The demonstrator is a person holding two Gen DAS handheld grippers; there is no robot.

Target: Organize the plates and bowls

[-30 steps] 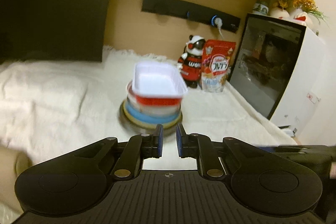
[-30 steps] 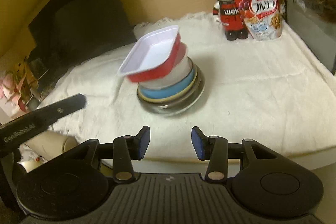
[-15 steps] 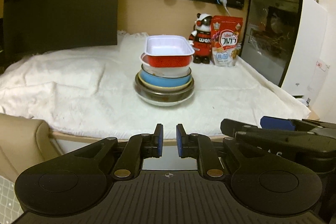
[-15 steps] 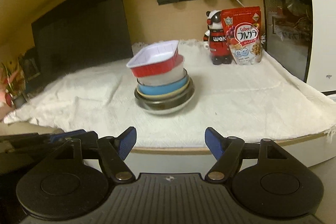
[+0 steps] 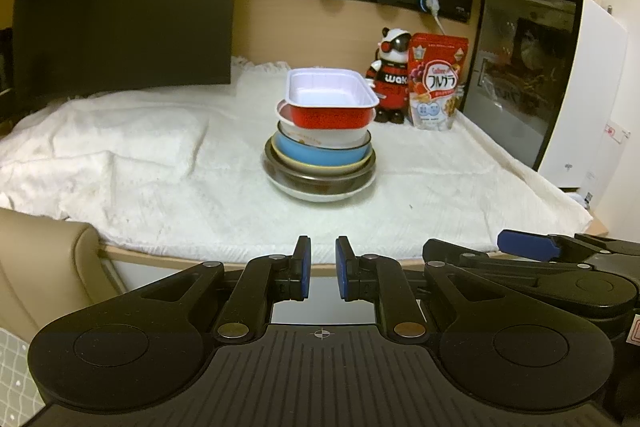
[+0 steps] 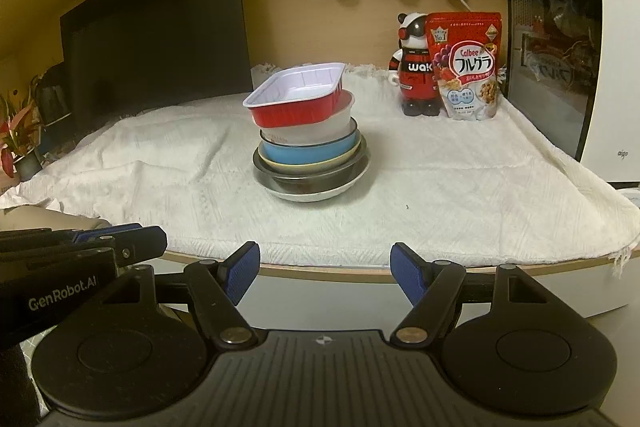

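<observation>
A stack of dishes stands mid-table on the white cloth (image 5: 140,163): a red rectangular tray with white inside (image 5: 330,101) (image 6: 298,97) tilts on top, over a white bowl (image 6: 320,129), a blue bowl (image 5: 320,153) (image 6: 308,153), a yellow-rimmed plate and a dark bowl on a white plate (image 5: 320,185) (image 6: 312,187). My left gripper (image 5: 322,267) is nearly shut and empty, in front of the table edge. My right gripper (image 6: 324,267) is open and empty, also off the table's front edge, and shows at the right of the left wrist view (image 5: 528,245).
A black monitor (image 5: 124,11) stands at the back left. A panda figure (image 5: 390,75) and a red cereal bag (image 5: 436,83) stand at the back right beside a white cabinet with a dark glass door (image 5: 532,75). A beige chair (image 5: 44,267) is at the lower left.
Both grippers have pulled back from the stack to beyond the table's front edge. The right gripper's jaws have opened wider. The stack has not moved.
</observation>
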